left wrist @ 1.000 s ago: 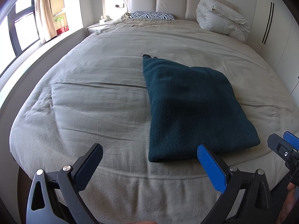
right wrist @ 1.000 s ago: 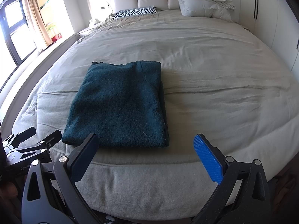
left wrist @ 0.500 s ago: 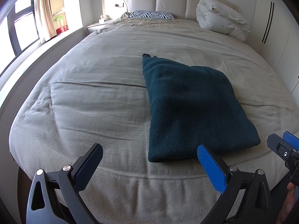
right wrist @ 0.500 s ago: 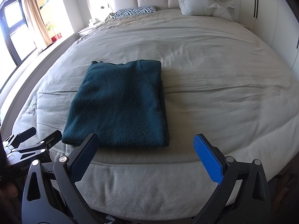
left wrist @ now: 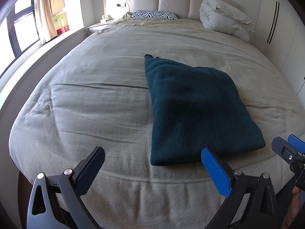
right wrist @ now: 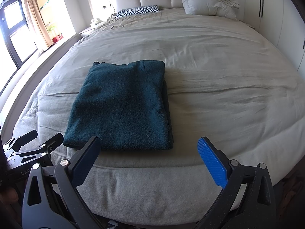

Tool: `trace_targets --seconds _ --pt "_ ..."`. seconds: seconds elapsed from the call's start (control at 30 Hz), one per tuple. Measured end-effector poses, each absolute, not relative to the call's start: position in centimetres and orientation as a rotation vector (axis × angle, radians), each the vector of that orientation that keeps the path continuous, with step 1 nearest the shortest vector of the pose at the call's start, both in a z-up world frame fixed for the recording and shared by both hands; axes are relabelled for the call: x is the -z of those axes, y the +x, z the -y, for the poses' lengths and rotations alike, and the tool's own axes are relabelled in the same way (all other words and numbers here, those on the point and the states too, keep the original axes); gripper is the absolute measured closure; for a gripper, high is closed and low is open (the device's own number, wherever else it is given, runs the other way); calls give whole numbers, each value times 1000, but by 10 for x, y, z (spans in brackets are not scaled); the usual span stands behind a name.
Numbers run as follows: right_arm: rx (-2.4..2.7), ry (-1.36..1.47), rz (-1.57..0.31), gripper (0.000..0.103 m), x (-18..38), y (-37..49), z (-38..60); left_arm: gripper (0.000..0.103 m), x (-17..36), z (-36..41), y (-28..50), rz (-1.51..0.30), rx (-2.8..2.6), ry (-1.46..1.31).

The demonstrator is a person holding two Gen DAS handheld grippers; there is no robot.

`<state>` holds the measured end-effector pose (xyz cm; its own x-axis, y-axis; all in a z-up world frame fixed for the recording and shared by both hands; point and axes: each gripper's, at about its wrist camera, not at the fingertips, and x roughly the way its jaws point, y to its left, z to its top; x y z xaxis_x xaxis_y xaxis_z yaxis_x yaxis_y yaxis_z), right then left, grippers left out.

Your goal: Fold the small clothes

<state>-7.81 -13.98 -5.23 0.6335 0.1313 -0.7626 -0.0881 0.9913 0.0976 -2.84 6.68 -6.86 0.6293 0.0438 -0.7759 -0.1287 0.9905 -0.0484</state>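
A big bed with a grey cover is filling the room. A dark green cloth is lying folded flat on it, just ahead of both claws (nothing is touching it). The left claw is hanging wide apart, holding nothing. The right claw is gaping apart too, holding nothing.
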Motion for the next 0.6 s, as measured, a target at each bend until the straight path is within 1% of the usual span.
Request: trace_targets --seconds 0.6 --pt "-131 60 -889 0 55 -75 142 0 70 -71 -24 -896 -91 -99"
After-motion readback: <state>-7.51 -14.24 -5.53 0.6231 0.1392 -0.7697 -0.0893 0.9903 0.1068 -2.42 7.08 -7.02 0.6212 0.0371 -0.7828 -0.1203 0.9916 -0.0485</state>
